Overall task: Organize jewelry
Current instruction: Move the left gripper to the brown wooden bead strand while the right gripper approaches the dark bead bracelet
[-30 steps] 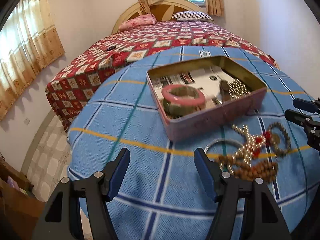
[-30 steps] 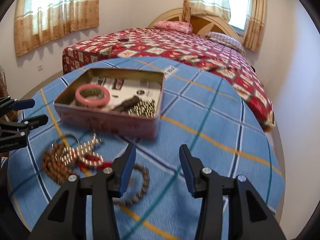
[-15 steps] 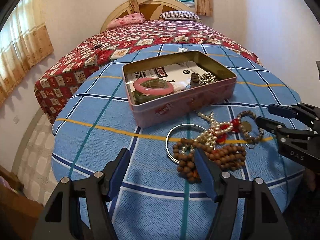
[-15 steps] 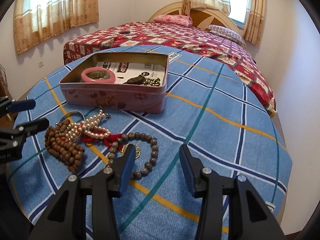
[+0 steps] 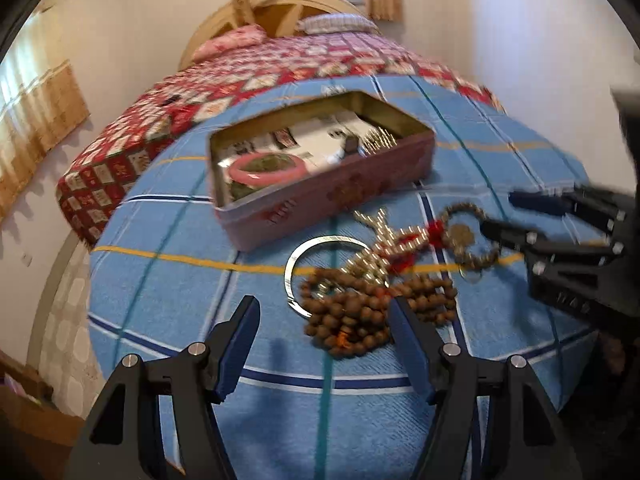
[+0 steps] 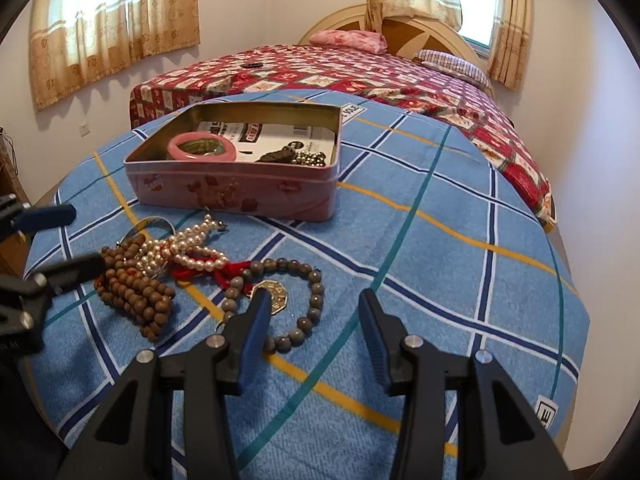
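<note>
Your left hand-held gripper [image 5: 322,330] stood released, its blue fingers spread wide above the blue checked cloth [image 5: 168,292] with nothing between them. The tip of its right-side finger sat in front of the pile of brown wooden beads [image 5: 360,316], but whether it touched them could not be told from that blurred view. Your right hand-held gripper [image 6: 312,312] was also released, with its fingers set closer together and nothing gripped. Its left-side finger crossed in front of the near edge of the grey bead bracelet [image 6: 312,304] and the gold eight-sided charm [image 6: 276,294] lying inside that loop.

The jewelry still outside lay in one tangle on the cloth, just in front of the pink tin [image 6: 236,188]. The brown wooden beads were at the left of the tangle in the right wrist view, a pearl strand [image 6: 188,248] lay across them, and a red cord [image 6: 224,272] led from the pearls to the grey bead bracelet. A silver bangle [image 5: 296,276] lay partly under the wooden beads and pearls.

The tin sat open on the cloth, apart from both grippers. Inside it you had a pink bangle [image 6: 202,148] at the left end, a small dark piece beside a cluster of shiny metal beads [image 6: 314,158] at the right end, and a printed paper [image 6: 272,134] on the bottom. Behind the cloth was a bed with a red patterned cover [image 6: 360,76].
</note>
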The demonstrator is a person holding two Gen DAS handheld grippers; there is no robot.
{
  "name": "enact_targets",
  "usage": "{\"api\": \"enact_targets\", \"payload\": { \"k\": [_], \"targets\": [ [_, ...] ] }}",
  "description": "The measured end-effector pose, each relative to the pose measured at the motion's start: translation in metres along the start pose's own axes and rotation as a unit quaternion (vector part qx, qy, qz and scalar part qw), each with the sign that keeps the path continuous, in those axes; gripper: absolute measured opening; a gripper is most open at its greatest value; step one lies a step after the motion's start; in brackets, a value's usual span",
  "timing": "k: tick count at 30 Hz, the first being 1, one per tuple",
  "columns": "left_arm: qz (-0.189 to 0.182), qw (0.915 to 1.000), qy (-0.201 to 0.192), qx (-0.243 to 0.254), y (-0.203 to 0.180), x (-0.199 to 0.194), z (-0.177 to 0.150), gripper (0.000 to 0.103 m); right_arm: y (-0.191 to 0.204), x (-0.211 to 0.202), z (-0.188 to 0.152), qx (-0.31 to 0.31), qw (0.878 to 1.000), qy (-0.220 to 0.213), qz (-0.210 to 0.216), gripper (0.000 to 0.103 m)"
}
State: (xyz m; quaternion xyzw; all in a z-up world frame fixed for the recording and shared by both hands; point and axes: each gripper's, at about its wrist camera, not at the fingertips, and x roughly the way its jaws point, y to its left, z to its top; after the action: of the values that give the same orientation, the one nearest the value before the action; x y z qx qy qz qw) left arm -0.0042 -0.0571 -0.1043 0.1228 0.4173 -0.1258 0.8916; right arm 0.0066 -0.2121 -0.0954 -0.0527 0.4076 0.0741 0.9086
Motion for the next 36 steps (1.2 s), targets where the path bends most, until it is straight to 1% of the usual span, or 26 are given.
{"api": "enact_targets", "payload": {
  "k": [2,5,7,8,13,15,17,18,21,22,23,24,25,27,30,33,36],
  "targets": [
    [0.001,1.0,-0.009,0.0,0.001,0.001,0.001,0.069,0.0,0.0,0.0,0.0,1.0,-0.001,0.002,0.048],
    [0.021,0.9997,-0.008,-0.008,0.013,0.001,0.002,0.069,-0.002,-0.002,0.0,0.001,1.0,-0.004,0.001,0.048],
    [0.018,0.9996,-0.007,-0.021,0.025,0.002,0.0,0.069,-0.003,-0.003,0.001,0.004,1.0,-0.006,0.002,0.048],
    [0.028,0.9993,0.003,-0.025,0.032,0.005,-0.002,0.068,-0.003,-0.003,0.001,0.005,1.0,-0.007,0.001,0.048],
    [0.048,0.997,0.021,-0.057,0.063,0.017,-0.009,0.067,-0.001,-0.001,0.002,0.004,1.0,-0.005,0.002,0.048],
    [0.044,0.9966,0.026,-0.064,0.067,0.02,-0.011,0.067,0.002,0.001,0.001,0.001,1.0,-0.003,0.002,0.048],
    [0.045,0.9963,0.023,-0.069,0.067,0.018,-0.009,0.067,0.004,0.001,0.001,-0.002,1.0,-0.003,0.002,0.048],
    [0.04,0.9961,0.017,-0.076,0.067,0.012,-0.007,0.067,0.003,0.001,0.001,-0.002,1.0,-0.003,0.002,0.048],
    [0.05,0.9948,0.01,-0.088,0.064,-0.004,0.001,0.067,0.002,0.0,0.001,0.0,1.0,-0.005,0.0,0.048],
    [0.047,0.9943,0.006,-0.095,0.062,-0.01,0.004,0.067,0.0,-0.001,0.002,0.003,1.0,-0.006,-0.001,0.048],
    [0.045,0.9942,0.005,-0.098,0.058,-0.013,0.008,0.068,0.0,-0.001,0.001,0.004,1.0,-0.008,-0.001,0.049],
    [0.045,0.994,0.007,-0.099,0.054,-0.015,0.011,0.071,0.0,-0.001,0.002,0.006,1.0,-0.009,-0.001,0.051],
    [0.047,0.9939,0.014,-0.099,0.047,-0.015,0.014,0.073,0.0,-0.001,0.002,0.006,1.0,-0.009,-0.002,0.051],
    [0.033,0.9955,0.017,-0.087,0.033,-0.011,0.018,0.074,0.001,-0.001,0.002,0.004,1.0,-0.009,-0.002,0.051],
    [0.03,0.9965,0.037,-0.068,0.016,0.003,0.019,0.074,0.001,-0.002,0.002,0.002,1.0,-0.011,-0.004,0.051],
    [0.028,0.9966,0.052,-0.058,0.01,0.016,0.016,0.074,-0.002,-0.002,0.002,0.007,1.0,-0.012,-0.005,0.051],
    [0.039,0.9959,0.059,-0.057,0.015,0.022,0.012,0.074,-0.003,-0.001,0.001,0.01,1.0,-0.01,-0.004,0.052]
  ]
}}
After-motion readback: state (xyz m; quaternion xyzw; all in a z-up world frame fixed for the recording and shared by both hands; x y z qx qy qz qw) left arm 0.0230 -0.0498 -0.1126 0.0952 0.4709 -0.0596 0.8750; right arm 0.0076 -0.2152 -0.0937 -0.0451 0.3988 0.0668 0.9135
